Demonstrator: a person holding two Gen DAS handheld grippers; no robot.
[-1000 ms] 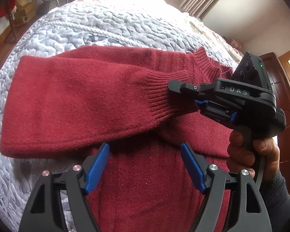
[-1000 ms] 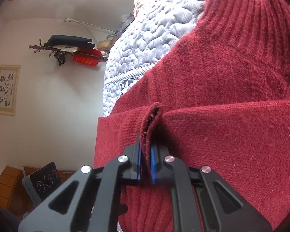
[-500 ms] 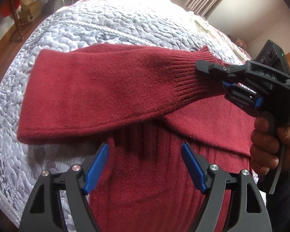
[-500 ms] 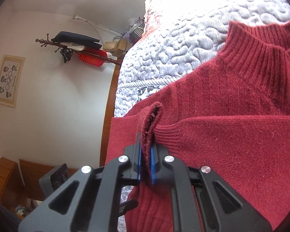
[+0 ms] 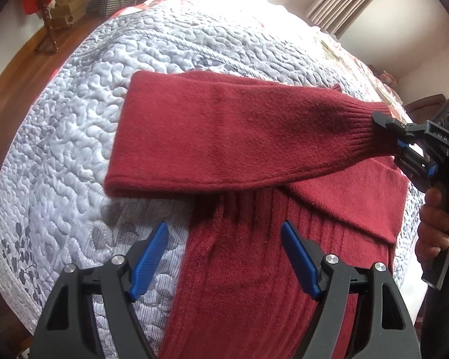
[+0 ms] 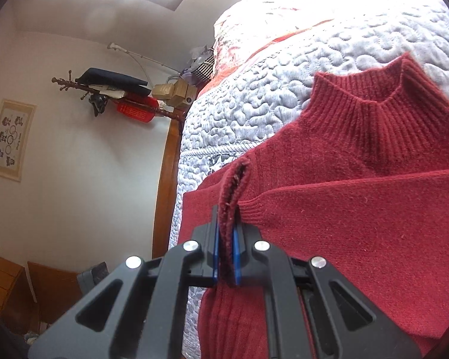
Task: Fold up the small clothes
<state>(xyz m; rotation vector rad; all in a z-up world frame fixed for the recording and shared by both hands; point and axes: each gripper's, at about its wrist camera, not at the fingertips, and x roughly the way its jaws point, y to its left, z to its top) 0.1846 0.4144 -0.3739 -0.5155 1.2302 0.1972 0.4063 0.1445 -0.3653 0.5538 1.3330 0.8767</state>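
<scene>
Across the middle of the left wrist view, the dark red sweater (image 5: pixel 254 269) lies on your pale quilted bedspread (image 5: pixel 74 137), its body running down to the bottom edge and one sleeve (image 5: pixel 224 137) stretched sideways over the chest toward the right of the frame. Your right gripper (image 5: pixel 399 143) sits at the right edge, held level and pointing left, its blue pads pressed together on the ribbed cuff (image 5: pixel 362 131) of that sleeve; your hand (image 5: pixel 434 227) wraps the black handle below it, fingers curled around the grip. In the right wrist view the cuff (image 6: pixel 230 197) stands up on edge between the pinching pads, with the sweater's ribbed collar (image 6: pixel 374 119) at the upper right. Your left gripper (image 5: pixel 224 257) hovers low at the bottom centre of its own view, angled down over the sweater's body, its blue pads (image 5: pixel 149 254) spread wide and holding nothing; one pad sits over the bedspread, the other over the knit.
</scene>
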